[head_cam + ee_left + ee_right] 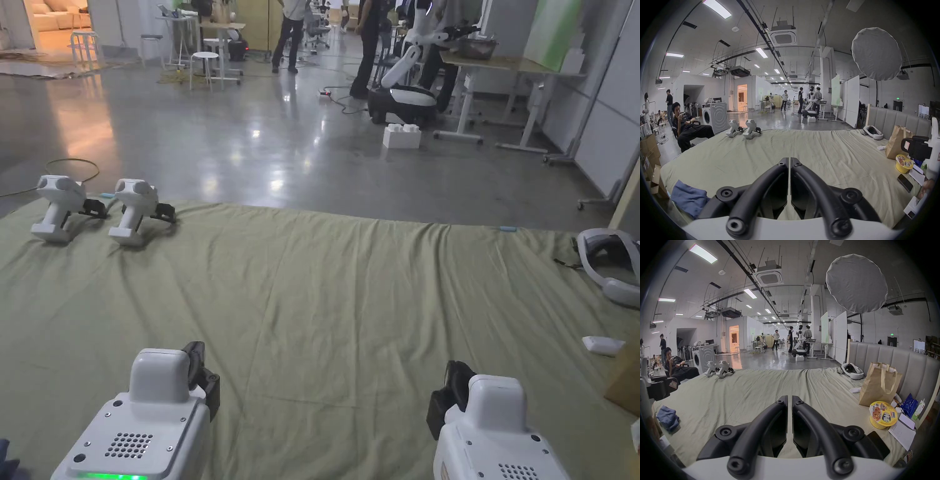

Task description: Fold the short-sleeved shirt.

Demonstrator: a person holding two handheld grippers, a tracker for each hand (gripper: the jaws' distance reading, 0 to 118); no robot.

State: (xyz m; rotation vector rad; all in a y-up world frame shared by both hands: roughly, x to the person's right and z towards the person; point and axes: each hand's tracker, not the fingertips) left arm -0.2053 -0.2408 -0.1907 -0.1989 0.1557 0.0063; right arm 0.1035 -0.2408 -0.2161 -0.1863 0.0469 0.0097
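Blue shirt (667,417), crumpled in a heap at the sheet's left edge

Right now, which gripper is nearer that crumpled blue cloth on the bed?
Left. The blue cloth lies bunched just beside the left gripper, on its left. The right gripper is farther, across the green sheet.

The bed sheet (350,300) is showing a plain pale olive green. The crumpled garment (667,417) is showing blue. The left gripper (789,164) and right gripper (789,402) are showing black jaws on white bodies. The paper bag (875,386) is showing brown; the noodle cup (883,416) is showing yellow.
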